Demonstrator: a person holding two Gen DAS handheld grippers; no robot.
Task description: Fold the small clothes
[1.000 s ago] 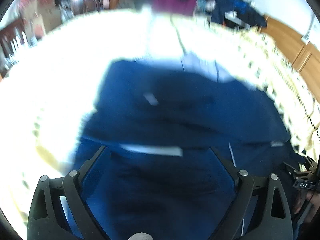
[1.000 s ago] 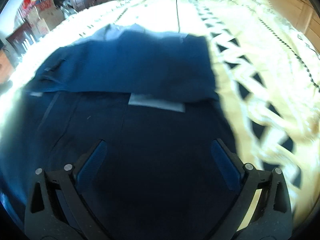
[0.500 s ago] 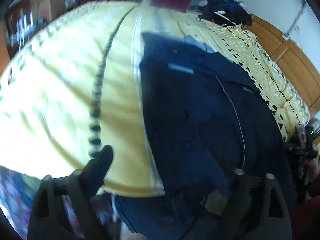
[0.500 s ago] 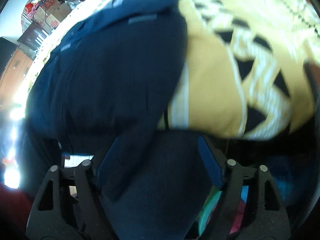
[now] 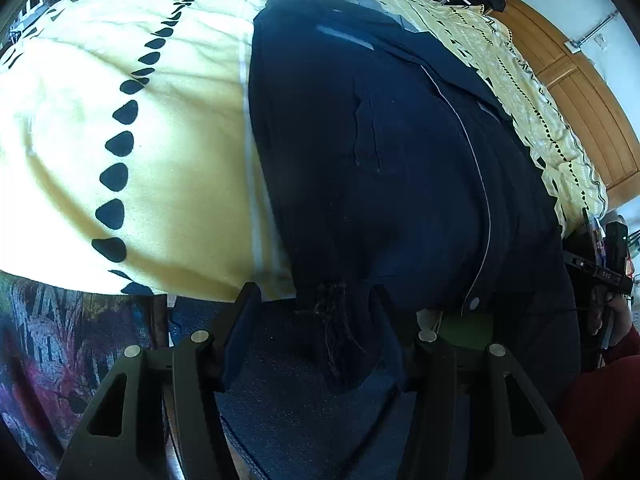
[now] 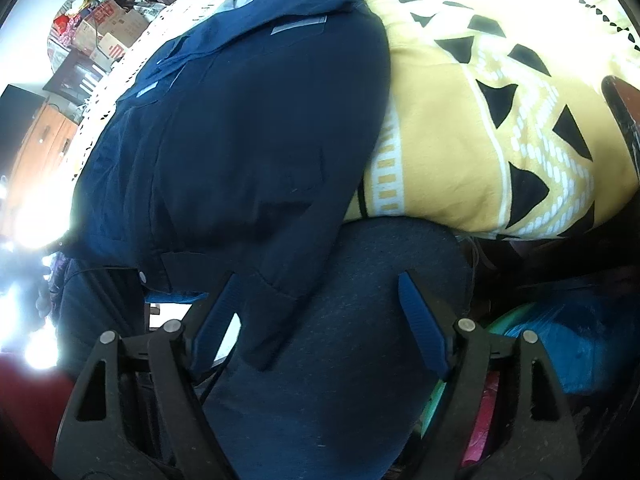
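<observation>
A dark navy garment (image 5: 380,152) with thin pale piping lies spread on the yellow bedspread (image 5: 172,152), and its hem droops over the bed's near edge. My left gripper (image 5: 316,312) sits low at that edge, open. A frayed hem corner (image 5: 336,320) hangs between its fingers, and whether it touches them I cannot tell. In the right wrist view the same garment (image 6: 240,128) fills the left half. My right gripper (image 6: 316,292) is open below the edge, with a hanging flap (image 6: 276,304) close to its left finger.
Blue denim-like cloth (image 5: 300,408) lies under both grippers. A hand with a red sleeve (image 5: 600,360) shows at the right of the left wrist view. Wooden cabinets (image 5: 580,92) stand beyond the bed; cardboard boxes (image 6: 116,28) sit far left. Blue and pink items (image 6: 568,352) lie under the bed edge.
Both grippers have drawn back from above the garment and dropped to the bed's near edge. The left fingers stand closer together than before. The garment now lies stretched out away from me.
</observation>
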